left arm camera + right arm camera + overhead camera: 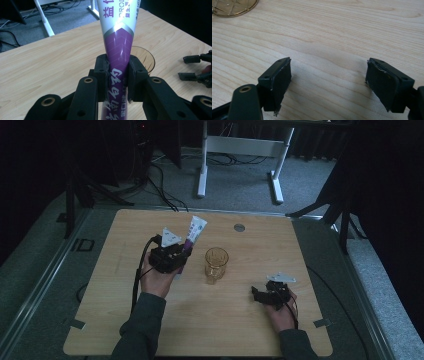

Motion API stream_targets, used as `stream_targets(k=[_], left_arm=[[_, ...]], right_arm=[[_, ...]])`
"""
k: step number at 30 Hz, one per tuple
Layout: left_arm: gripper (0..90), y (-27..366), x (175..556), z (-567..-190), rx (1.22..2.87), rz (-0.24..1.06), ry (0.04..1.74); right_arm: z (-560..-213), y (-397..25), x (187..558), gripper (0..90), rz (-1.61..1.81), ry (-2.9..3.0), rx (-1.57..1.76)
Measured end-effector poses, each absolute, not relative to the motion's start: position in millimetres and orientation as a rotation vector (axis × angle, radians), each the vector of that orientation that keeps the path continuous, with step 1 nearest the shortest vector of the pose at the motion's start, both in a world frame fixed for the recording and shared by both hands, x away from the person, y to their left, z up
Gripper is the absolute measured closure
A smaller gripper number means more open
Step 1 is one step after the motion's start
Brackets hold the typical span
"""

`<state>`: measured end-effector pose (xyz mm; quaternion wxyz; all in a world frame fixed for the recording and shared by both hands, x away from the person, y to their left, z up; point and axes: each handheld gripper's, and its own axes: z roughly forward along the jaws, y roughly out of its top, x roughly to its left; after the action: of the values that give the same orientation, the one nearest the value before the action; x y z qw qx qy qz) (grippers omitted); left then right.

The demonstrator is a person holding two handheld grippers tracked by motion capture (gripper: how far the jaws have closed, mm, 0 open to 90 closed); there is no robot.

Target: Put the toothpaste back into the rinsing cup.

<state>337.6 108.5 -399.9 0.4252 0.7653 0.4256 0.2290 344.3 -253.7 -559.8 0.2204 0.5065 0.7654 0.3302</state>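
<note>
A purple and white toothpaste tube (194, 232) is lifted off the table, held upright and tilted, with my left gripper (176, 256) shut on its purple lower part. In the left gripper view the tube (119, 42) rises between the two pads (100, 75). An amber glass cup (216, 264) stands at the table's middle, just right of the tube; its rim (147, 58) shows behind the jaws. My right gripper (258, 294) rests low near the front right, open, with bare wood between its pads (280, 80). The cup's base (233, 7) lies at that view's upper left.
The wooden table (150, 320) has a small round metal cap (239, 227) near its far edge. White desk legs (202, 170) and cables lie on the grey floor beyond. My right gripper (197, 70) is visible at the right of the left gripper view.
</note>
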Motion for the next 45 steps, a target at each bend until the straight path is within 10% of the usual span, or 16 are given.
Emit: stream_targets(k=[45], left_arm=[[72.8,87,355,-387,1.819,0.584,0.977]], right_arm=[[-560,-254,344,20.5,0.913,2.117,1.400]])
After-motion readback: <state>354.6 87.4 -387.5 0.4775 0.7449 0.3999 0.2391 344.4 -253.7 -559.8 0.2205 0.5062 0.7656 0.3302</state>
